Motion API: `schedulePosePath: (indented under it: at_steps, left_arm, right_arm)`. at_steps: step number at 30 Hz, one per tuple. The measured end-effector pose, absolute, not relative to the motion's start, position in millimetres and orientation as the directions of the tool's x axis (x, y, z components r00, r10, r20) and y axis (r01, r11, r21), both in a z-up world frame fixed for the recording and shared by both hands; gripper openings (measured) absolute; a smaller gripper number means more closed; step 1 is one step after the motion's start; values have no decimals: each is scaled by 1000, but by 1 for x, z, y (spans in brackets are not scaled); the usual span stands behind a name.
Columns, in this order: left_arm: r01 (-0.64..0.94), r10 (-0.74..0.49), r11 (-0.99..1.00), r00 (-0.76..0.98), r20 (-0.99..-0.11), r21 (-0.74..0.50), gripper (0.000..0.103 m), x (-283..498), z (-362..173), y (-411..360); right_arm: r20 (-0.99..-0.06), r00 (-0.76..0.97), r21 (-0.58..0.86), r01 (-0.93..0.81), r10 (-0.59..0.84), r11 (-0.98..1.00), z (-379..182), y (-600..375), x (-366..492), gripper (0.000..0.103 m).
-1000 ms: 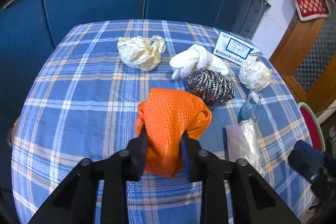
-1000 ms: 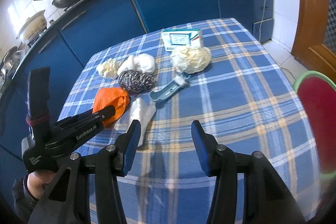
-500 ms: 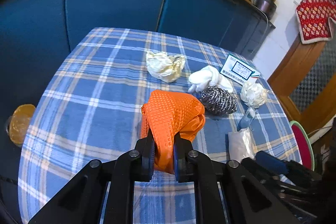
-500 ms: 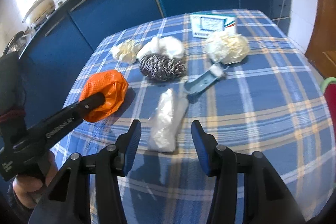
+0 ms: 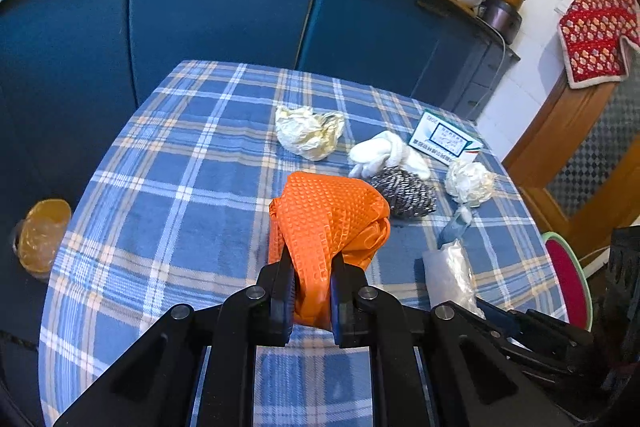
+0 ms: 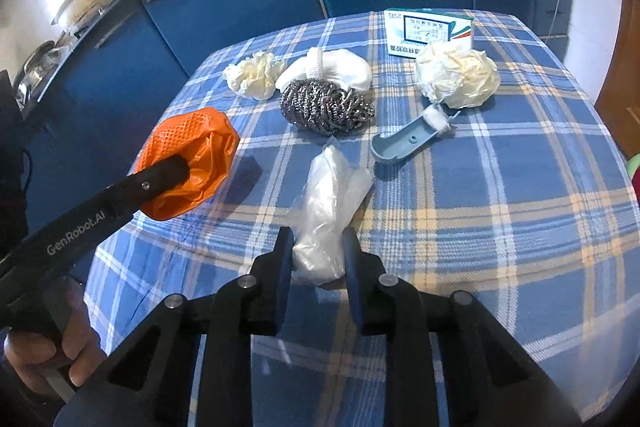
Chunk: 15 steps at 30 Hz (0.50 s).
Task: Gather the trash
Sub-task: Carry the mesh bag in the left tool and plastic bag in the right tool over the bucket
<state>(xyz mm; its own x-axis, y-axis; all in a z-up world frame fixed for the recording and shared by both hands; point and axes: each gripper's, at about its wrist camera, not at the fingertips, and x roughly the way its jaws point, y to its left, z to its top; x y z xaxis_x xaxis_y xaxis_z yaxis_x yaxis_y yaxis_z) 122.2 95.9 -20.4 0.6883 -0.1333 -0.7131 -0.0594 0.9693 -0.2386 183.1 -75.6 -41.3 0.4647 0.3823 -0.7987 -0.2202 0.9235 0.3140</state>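
My left gripper (image 5: 312,261) is shut on a crumpled orange textured glove (image 5: 328,211), held a little above the blue plaid tablecloth (image 5: 168,211). From the right wrist view the same glove (image 6: 200,147) hangs at the left gripper's tip (image 6: 176,167), with a hand on the handle at bottom left. My right gripper (image 6: 316,251) points down at a clear plastic bag (image 6: 332,195) lying on the cloth. Its jaws are closing, and the pads touch both sides of the bag's near end. The bag (image 5: 448,267) also shows in the left wrist view.
Further back lie a crumpled paper (image 6: 254,75), a white glove (image 6: 332,65), a steel scourer (image 6: 324,103), a second paper ball (image 6: 460,75), a printed box (image 6: 428,31) and a grey-blue plastic piece (image 6: 404,141). Blue cupboards stand behind. A red stool (image 5: 568,283) is at the right edge.
The left jaws closed on the orange glove and raised it slightly. The right gripper came down over the clear bag and its jaws narrowed around it.
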Motion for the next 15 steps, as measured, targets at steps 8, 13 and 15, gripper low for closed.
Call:
schedulePosePath:
  at_steps: [8,13,15]
  left_arm:
    - [-23,-151,972,703,-695,-234,13,114,-7,79]
    - [7,-170,972,706,-687,-233,13,111,0,64]
    - [22,-179,972,707,-684,-232,13,110,3,57]
  right_arm:
    - [-761,516,326,-222,394,919,-19,-97,163,26]
    - [-742,544,330,-211,391,920,-7,-111,152,26]
    - [-735,556,333,-200,387,921,-2,-119,147,26]
